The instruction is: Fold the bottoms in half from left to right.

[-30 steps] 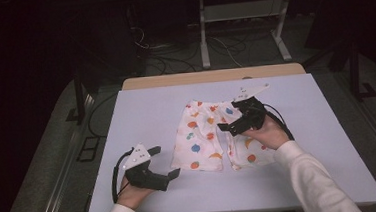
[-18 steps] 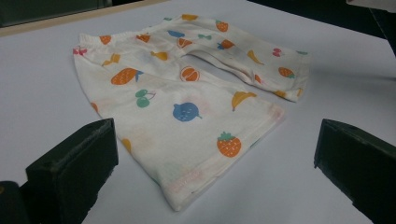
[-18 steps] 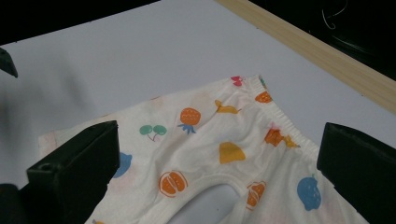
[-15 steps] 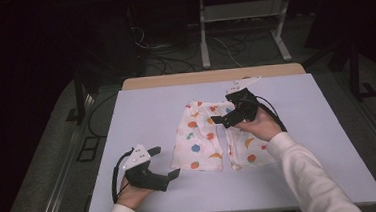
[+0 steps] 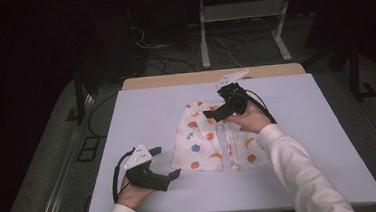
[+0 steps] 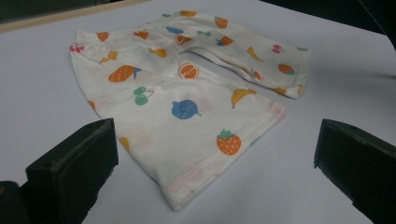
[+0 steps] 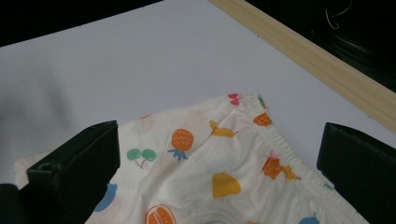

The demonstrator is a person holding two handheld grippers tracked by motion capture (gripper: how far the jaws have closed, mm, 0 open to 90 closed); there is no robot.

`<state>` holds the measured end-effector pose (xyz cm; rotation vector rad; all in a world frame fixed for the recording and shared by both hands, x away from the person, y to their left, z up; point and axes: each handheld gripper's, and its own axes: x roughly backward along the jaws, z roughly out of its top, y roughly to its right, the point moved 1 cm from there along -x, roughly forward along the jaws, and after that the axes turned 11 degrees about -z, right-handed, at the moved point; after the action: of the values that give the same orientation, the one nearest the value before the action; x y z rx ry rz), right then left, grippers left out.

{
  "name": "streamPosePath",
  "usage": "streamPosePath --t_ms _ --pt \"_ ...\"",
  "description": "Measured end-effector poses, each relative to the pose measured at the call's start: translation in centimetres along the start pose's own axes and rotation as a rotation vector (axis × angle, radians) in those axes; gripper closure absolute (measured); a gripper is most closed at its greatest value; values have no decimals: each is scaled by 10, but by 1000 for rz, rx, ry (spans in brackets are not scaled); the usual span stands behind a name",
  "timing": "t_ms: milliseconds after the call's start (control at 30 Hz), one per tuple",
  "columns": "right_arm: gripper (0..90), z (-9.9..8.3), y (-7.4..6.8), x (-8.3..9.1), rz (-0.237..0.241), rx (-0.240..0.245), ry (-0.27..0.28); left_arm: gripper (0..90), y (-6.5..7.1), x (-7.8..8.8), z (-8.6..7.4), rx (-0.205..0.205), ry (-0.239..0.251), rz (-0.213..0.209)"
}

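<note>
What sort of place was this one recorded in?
Probably a lab or workshop set up for recording, not a home: a plain white table with only a pair of fruit-print shorts on it, loose cables on the floor behind, and a metal stand in a dark room.

My black tools flank cream shorts printed with orange, blue, green and red fruit, on a pale lilac-white tabletop.

White table top w/ wooden far edge; metal stand & cables on floor behind.
</note>
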<state>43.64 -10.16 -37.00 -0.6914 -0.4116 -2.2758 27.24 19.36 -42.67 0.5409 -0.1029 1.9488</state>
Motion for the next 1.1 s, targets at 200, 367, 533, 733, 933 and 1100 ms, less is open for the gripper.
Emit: streamPosePath --t_ms 200,367,533,733,933,1100 --pt "0 8 2 -11 1 -7 -2 0 0 0 0 -1 0 -2" --pt "0 13 4 -21 -2 -14 -4 0 -1 0 0 1 -1 -3" --pt "0 17 6 -35 1 -32 -11 0 -1 0 0 3 0 -5" --pt "0 19 10 -50 -3 -50 -29 0 -1 0 0 6 1 -6" --pt "0 21 13 -60 -11 -76 -27 0 -1 1 0 7 4 -5" --pt "0 19 17 -71 -22 -94 -42 0 -1 1 0 6 5 -7"
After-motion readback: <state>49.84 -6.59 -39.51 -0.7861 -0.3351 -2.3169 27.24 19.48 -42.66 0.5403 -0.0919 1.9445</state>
